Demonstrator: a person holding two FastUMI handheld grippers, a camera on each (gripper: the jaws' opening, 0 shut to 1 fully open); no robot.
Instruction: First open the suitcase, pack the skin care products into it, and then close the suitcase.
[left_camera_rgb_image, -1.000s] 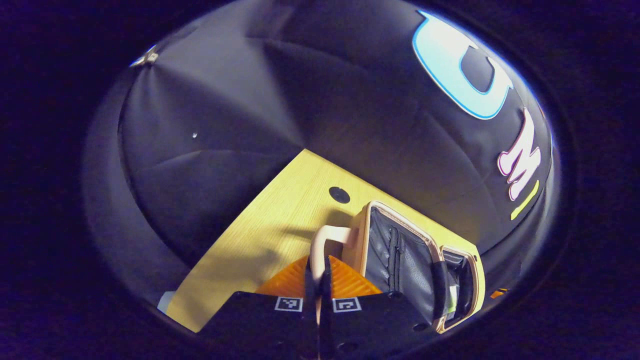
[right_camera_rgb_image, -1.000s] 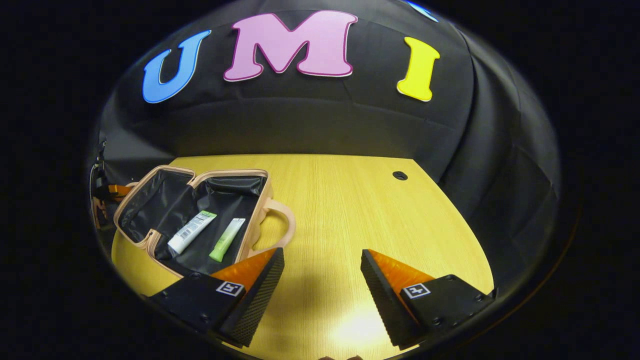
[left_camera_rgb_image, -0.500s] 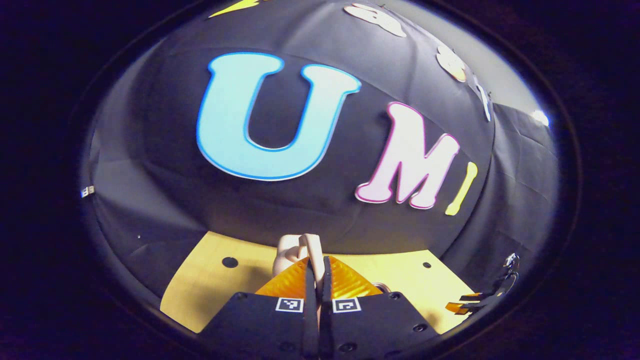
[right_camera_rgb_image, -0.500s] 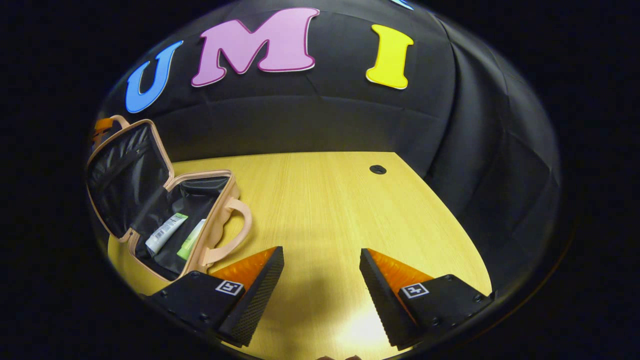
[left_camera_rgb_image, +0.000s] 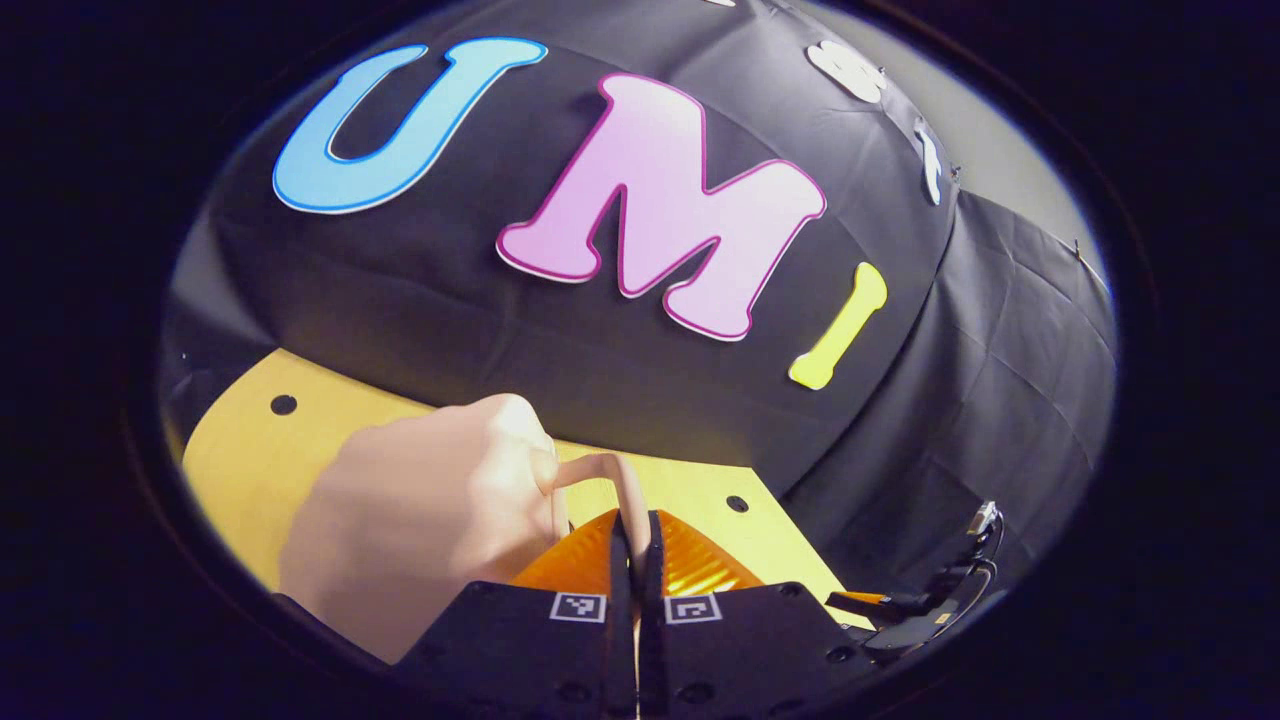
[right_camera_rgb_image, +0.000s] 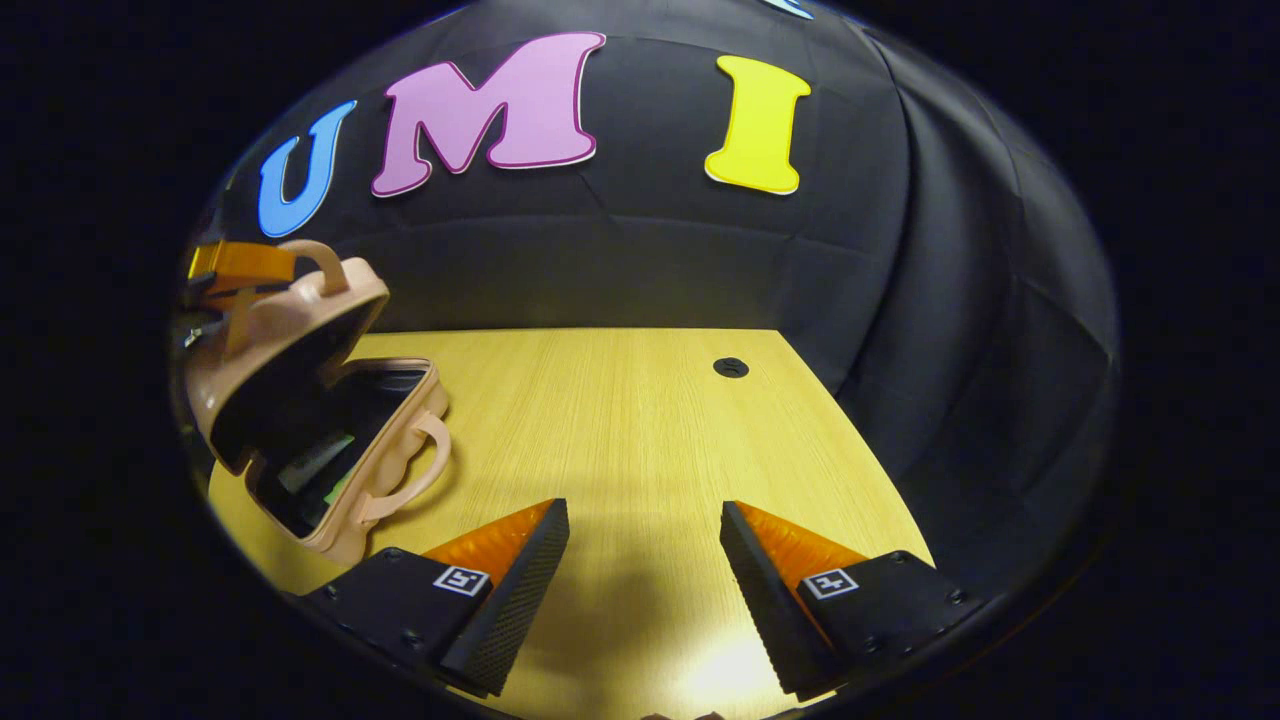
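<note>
We see the table (right_camera_rgb_image: 640, 420) bearing the pink suitcase (right_camera_rgb_image: 300, 420) at its left edge, lid (right_camera_rgb_image: 290, 330) tilted half down over a dark lining. Our left gripper (left_camera_rgb_image: 636, 545) pinches the lid's handle (left_camera_rgb_image: 612, 480); our right gripper (right_camera_rgb_image: 640, 560) stands spread, well apart.

A peach-pink shell is shown on the suitcase (right_camera_rgb_image: 300, 340), with a black lining inside. A pale yellow wood grain is seen across the table (right_camera_rgb_image: 620, 420), which is marked by a small dark round hole (right_camera_rgb_image: 731, 367).
</note>
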